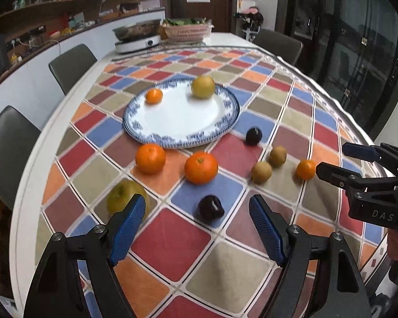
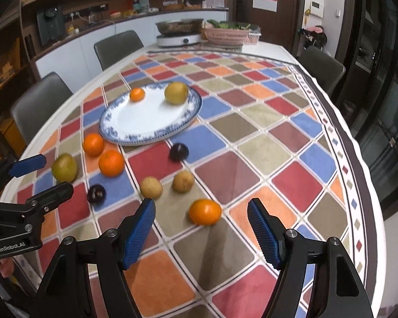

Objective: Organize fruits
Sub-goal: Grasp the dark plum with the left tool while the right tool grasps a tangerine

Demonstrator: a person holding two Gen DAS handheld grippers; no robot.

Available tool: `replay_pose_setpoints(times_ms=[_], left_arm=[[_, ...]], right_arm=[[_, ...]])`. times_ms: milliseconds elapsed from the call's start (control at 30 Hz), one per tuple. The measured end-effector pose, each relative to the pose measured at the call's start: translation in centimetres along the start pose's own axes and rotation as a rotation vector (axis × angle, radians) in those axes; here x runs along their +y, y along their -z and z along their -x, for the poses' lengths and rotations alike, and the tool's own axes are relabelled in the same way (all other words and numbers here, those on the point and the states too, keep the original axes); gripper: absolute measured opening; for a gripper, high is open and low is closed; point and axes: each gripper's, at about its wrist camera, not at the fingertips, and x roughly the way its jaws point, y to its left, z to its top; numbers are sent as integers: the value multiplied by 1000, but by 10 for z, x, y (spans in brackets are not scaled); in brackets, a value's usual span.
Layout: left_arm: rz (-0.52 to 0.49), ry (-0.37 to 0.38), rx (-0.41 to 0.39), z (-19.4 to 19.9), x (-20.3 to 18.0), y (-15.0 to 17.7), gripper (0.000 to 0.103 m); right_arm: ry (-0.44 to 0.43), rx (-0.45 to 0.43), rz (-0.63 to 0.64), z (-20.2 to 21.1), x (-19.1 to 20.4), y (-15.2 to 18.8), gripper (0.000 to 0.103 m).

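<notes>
A blue-rimmed white plate (image 1: 177, 122) (image 2: 135, 122) holds a small orange (image 1: 154, 96) and a yellow pear (image 1: 203, 87). On the checked cloth lie two big oranges (image 1: 150, 158) (image 1: 201, 167), a small orange (image 1: 306, 169) (image 2: 205, 211), two kiwis (image 1: 261, 172) (image 1: 277, 155), two dark plums (image 1: 210, 207) (image 1: 253, 136) and a green pear (image 1: 124, 198). My left gripper (image 1: 196, 217) is open and empty just before the near plum. My right gripper (image 2: 201, 222) is open and empty, the small orange between its fingertips' line.
A hotpot cooker (image 1: 138, 37) and a pink basket of greens (image 1: 188, 30) stand at the table's far end. Grey chairs (image 1: 71, 66) line the left side, and another (image 1: 278, 43) stands at the far right. The table edge runs close on the right.
</notes>
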Motion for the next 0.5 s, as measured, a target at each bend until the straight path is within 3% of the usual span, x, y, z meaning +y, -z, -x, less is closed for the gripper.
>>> replay_pose_setpoints(times_ms=[233,433,500], left_arm=[[-8,19,45,-21,-1,8,78],[-4,32,72,-37,0,10,66],[-2,36,78,-41,1,10,62]], right_arm=[[5,48,-7,-19,-4,11,72],[18,47,1,-29,-5,11,71],[17,53,3,-34,-6,11,64]])
